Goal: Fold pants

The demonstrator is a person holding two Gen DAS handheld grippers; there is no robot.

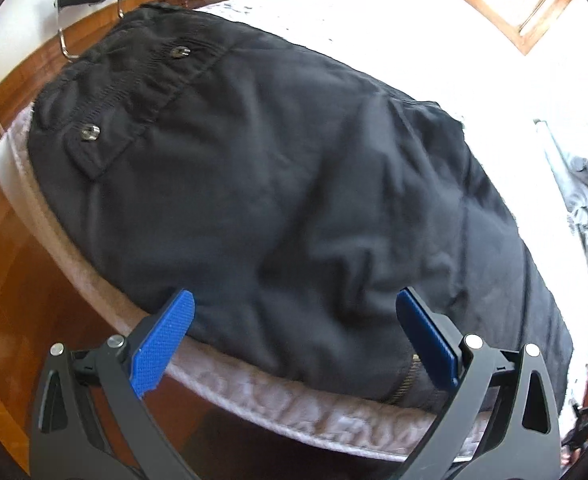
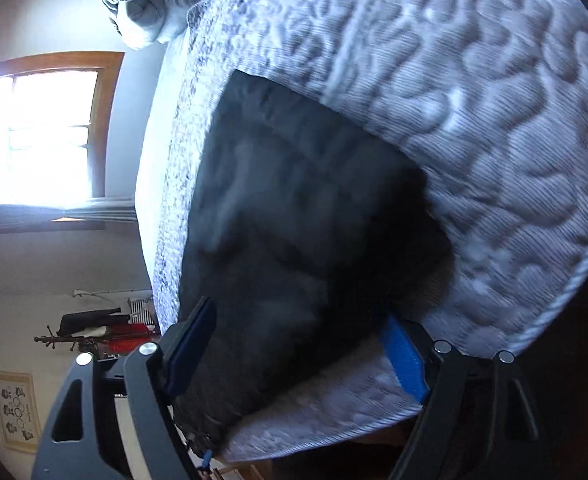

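black pants [image 1: 294, 184] lie flat on the bed [image 1: 334, 428], along its edge. left gripper [image 1: 294, 332] jaws spread over the fabric. right gripper [image 2: 294, 344] jaws spread, straddling a pant end.

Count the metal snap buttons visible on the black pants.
2, both seen from the left wrist view near the gathered waistband of the black fabric pants: one round metal snap button farther up, one on a pocket flap nearer the mattress edge. Others may be hidden underneath.

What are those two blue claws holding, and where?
Nothing: left claw and right claw both gape open over the black pants.
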